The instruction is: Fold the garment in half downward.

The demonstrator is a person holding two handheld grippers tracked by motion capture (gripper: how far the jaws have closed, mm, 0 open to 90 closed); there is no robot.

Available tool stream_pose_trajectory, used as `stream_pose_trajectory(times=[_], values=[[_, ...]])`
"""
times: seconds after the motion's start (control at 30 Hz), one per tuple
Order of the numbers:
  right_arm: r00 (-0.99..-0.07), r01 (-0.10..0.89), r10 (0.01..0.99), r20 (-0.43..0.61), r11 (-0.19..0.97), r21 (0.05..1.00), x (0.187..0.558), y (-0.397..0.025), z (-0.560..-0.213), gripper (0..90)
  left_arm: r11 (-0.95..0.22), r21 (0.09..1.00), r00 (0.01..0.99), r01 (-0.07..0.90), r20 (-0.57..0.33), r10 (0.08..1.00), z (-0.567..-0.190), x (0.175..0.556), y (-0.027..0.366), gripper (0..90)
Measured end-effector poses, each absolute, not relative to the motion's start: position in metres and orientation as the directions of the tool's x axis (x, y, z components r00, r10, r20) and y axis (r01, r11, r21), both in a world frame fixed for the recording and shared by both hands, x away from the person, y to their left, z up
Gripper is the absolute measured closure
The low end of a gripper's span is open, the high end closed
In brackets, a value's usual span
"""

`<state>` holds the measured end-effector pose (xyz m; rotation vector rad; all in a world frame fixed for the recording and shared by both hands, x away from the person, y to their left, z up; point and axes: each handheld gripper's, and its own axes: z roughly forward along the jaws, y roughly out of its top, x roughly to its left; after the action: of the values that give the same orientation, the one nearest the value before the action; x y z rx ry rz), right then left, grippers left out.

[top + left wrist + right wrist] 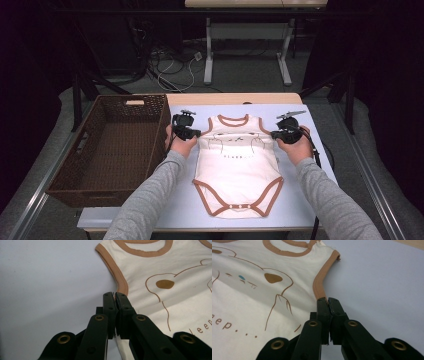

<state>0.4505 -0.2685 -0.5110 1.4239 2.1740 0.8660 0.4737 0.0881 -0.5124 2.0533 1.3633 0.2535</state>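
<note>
A cream sleeveless baby bodysuit (238, 167) with brown trim and a bear print lies flat, face up, on the pale table (310, 195), neck away from me. My left gripper (198, 133) is shut on its left edge just under the armhole. In the left gripper view the jaws (115, 294) meet where the brown armhole trim (117, 275) ends. My right gripper (273, 134) is shut on the opposite edge under the other armhole. In the right gripper view the trim (319, 283) runs straight into the closed tips (327, 300).
A large dark wicker basket (75, 170) stands at the table's left, close beside my left forearm. Bare table surface lies right of the bodysuit (382, 285) and along the front edge. Behind the table are desk legs and loose cables on the floor.
</note>
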Motion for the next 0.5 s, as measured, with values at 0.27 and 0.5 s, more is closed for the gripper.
stream_pose_trajectory(times=[0.27, 0.5], values=[[-0.416, 0.67, 0.909, 0.023, 0.289, 0.683, 0.442, -0.269, -0.508, 88.4, -0.263, 0.616, 0.458, 0.742, -0.18, 0.87, -0.511, 0.464, 0.089, 87.4], [-0.431, 0.665, 0.902, 0.018, 0.305, 0.682, 0.434, -0.273, -0.508, 88.4, -0.265, 0.623, 0.464, 0.736, -0.181, 0.867, -0.51, 0.457, 0.091, 87.4]])
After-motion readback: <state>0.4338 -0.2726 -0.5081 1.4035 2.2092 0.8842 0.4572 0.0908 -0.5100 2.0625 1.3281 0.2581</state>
